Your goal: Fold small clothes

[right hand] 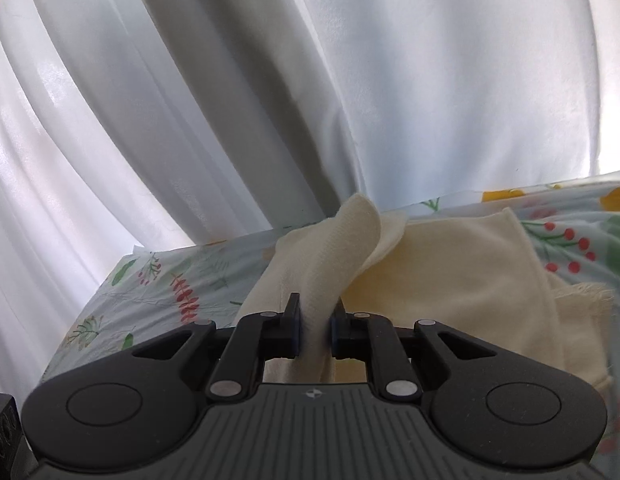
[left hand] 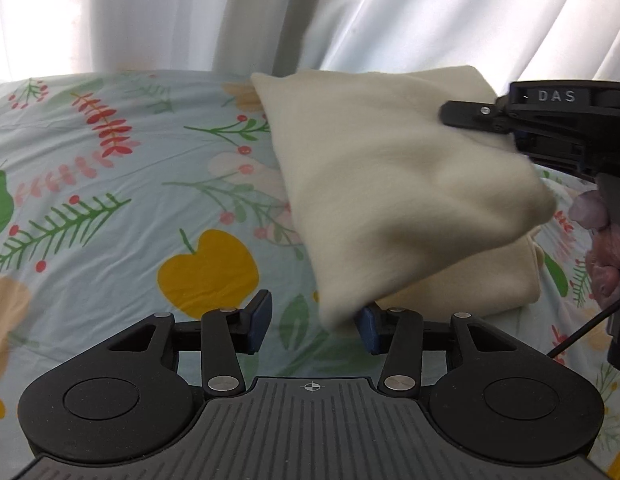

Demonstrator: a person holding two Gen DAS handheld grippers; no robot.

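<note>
A cream cloth point(left hand: 394, 184) lies partly folded on the flowered bedsheet point(left hand: 110, 208). Its upper layer is lifted off the layer below, and a corner hangs down beside the right pad of my left gripper point(left hand: 314, 326). That gripper is open, and its blue pads point(left hand: 259, 320) do not press the fabric. In the right wrist view my right gripper point(right hand: 315, 332) is shut on a bunched ridge of the cream cloth point(right hand: 338, 248), which rises between its pads. From the left wrist view the right gripper point(left hand: 470, 114) comes in from the right, with a hand behind it.
White curtains point(right hand: 270, 80) hang close behind the bed's far edge point(right hand: 214, 242). The flowered sheet point(left hand: 90, 140) stretches to the left of the cloth. A black cable point(left hand: 582, 332) trails from the right gripper's handle at the lower right.
</note>
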